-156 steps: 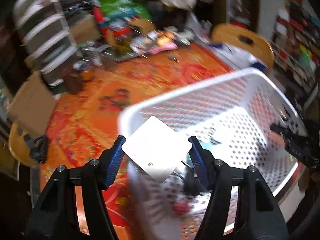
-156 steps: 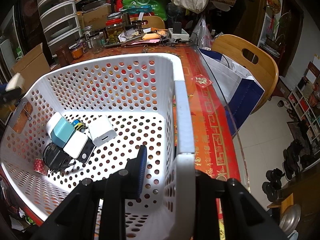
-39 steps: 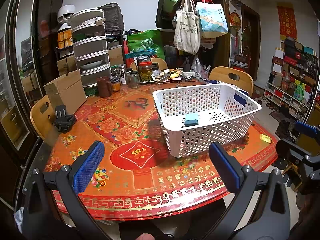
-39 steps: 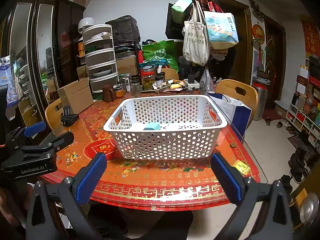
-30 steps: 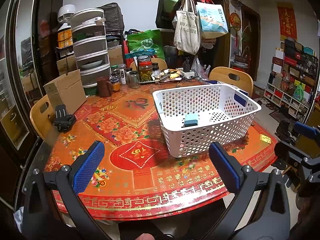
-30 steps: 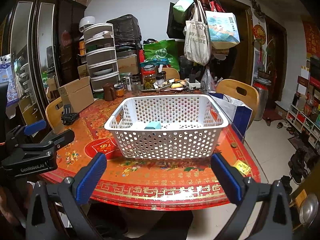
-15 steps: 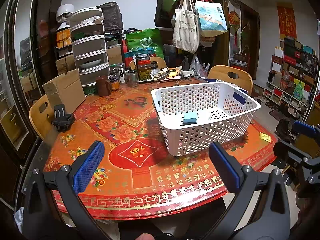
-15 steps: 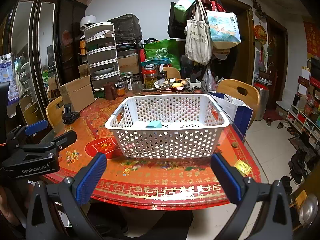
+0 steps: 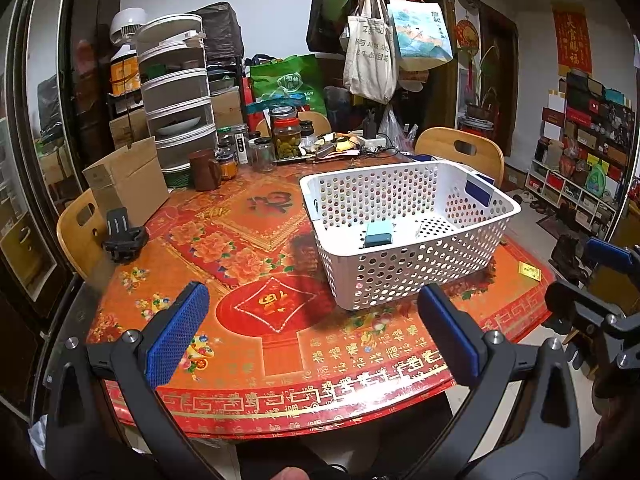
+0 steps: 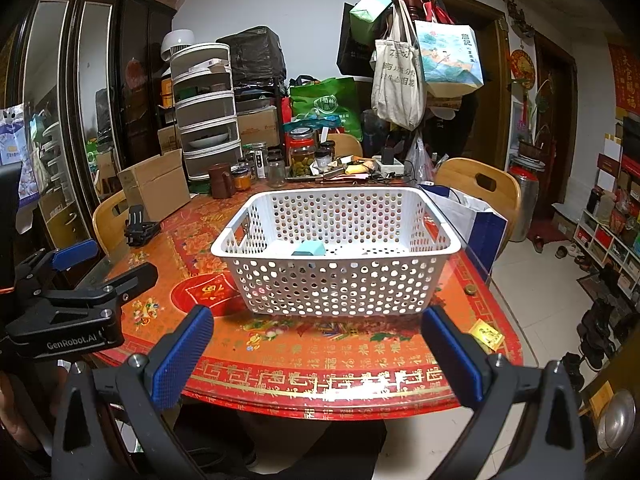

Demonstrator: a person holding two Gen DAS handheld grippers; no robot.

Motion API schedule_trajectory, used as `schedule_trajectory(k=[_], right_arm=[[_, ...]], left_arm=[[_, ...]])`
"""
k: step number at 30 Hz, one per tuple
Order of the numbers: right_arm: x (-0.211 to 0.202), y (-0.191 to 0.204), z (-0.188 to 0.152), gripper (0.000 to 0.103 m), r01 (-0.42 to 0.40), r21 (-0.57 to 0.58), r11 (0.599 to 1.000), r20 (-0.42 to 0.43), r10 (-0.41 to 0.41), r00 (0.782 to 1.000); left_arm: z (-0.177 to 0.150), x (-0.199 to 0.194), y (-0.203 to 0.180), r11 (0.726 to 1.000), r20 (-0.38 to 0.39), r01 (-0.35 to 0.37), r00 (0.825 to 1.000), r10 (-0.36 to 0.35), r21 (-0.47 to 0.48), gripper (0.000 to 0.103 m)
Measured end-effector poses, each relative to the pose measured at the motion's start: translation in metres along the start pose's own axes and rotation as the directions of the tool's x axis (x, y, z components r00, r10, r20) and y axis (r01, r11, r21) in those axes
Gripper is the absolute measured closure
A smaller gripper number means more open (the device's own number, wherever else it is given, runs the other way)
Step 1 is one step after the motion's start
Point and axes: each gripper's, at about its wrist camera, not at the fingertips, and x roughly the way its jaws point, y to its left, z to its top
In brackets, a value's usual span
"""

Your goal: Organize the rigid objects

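A white perforated basket (image 9: 416, 264) stands on the red patterned table (image 9: 256, 320); it also shows in the right wrist view (image 10: 336, 284). A teal box (image 9: 378, 234) and white items lie inside it; the teal box also shows in the right wrist view (image 10: 309, 248). My left gripper (image 9: 312, 336) is open and empty, held back off the table's near edge. My right gripper (image 10: 318, 354) is open and empty, also back from the table. The left gripper appears at the left of the right wrist view (image 10: 72, 296).
A cardboard box (image 9: 128, 184), a brown mug (image 9: 205, 169), jars (image 9: 285, 133) and a stacked drawer unit (image 9: 176, 96) crowd the table's far side. A black clip holder (image 9: 123, 236) sits at the left edge. Wooden chairs (image 9: 460, 156) stand around the table. A small yellow packet (image 10: 486, 334) lies near the right edge.
Five seconds ago my left gripper held a white square item over the basket and my right gripper gripped the basket rim. Both are now open, empty and pulled back. Over the last second, almost no movement.
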Motion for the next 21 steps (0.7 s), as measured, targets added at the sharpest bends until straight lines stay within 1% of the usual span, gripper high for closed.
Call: schedule_trajectory(k=[15,21], right_arm=[[-0.0002,0.0004,0.0002,0.000,0.001,0.000,1.000,-0.001,-0.001,1.000],[0.0015,0.0008,-0.0016,0.000,-0.006,-0.002,1.000,0.000,0.006,1.000]], left_arm=[[-0.0021,0.0015,0.0003,1.000,-0.009,0.004,1.000,-0.004,0.001,0.000],[-0.0019,0.0022,-0.0011,1.000,0.002,-0.004,1.000,0.004,0.015,0.000]])
